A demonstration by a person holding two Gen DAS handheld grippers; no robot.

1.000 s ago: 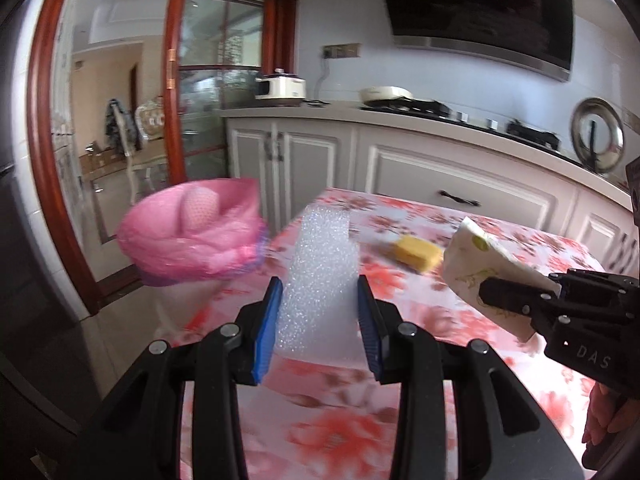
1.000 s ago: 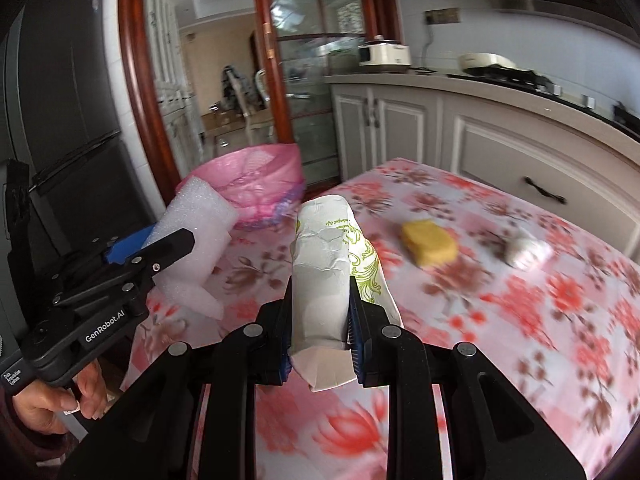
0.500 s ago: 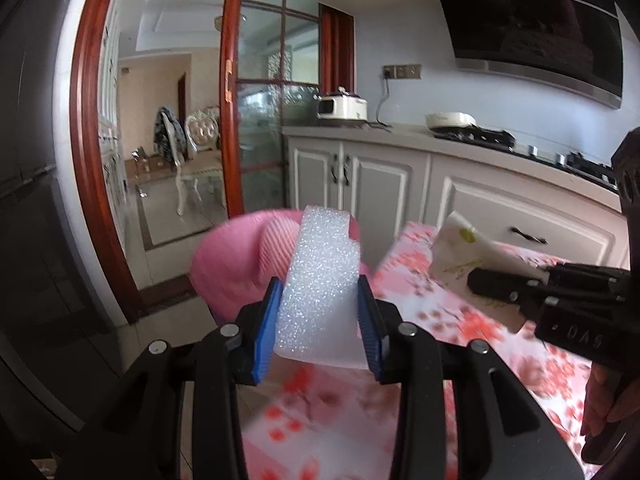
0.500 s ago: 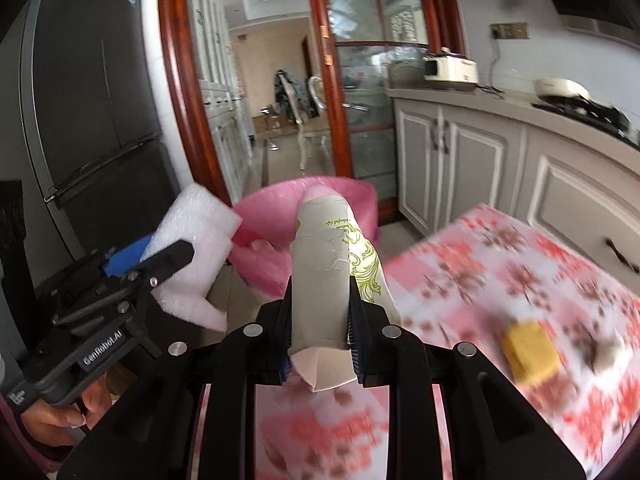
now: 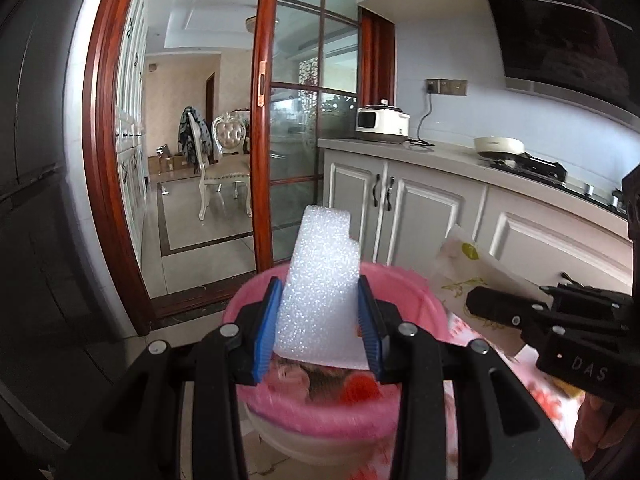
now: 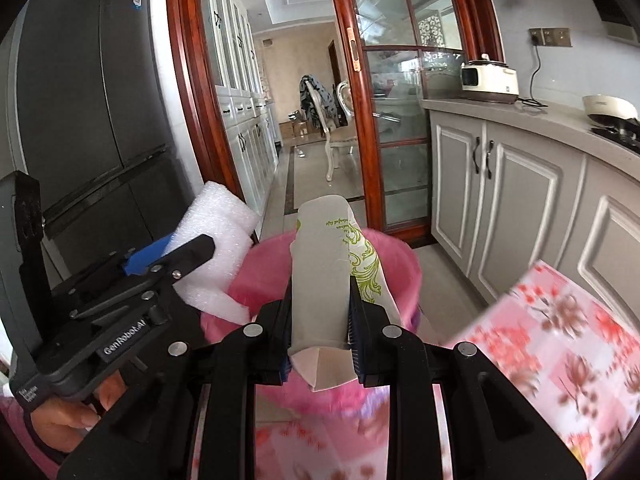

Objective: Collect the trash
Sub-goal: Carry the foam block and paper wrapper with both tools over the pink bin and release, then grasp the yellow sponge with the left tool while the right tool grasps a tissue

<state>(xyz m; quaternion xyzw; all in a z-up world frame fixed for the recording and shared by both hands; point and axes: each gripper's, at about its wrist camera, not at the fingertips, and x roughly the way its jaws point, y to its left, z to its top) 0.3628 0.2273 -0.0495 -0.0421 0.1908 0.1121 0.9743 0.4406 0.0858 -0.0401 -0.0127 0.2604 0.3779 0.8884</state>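
Grippers were both tilted slightly downward and side by side over the pink-lined bin (image 5: 404,292), the left gripper (image 5: 319,320) partly open and clamped on a white foam block (image 5: 320,280), the right gripper (image 6: 319,320) nearly closed on a flattened paper carton (image 6: 320,280). Each piece stood with its long axis pointing away from the camera and upward, its far end above the bin's mouth. A second earlier both were above the flowered tablecloth (image 6: 560,344), with the bin off to the left.
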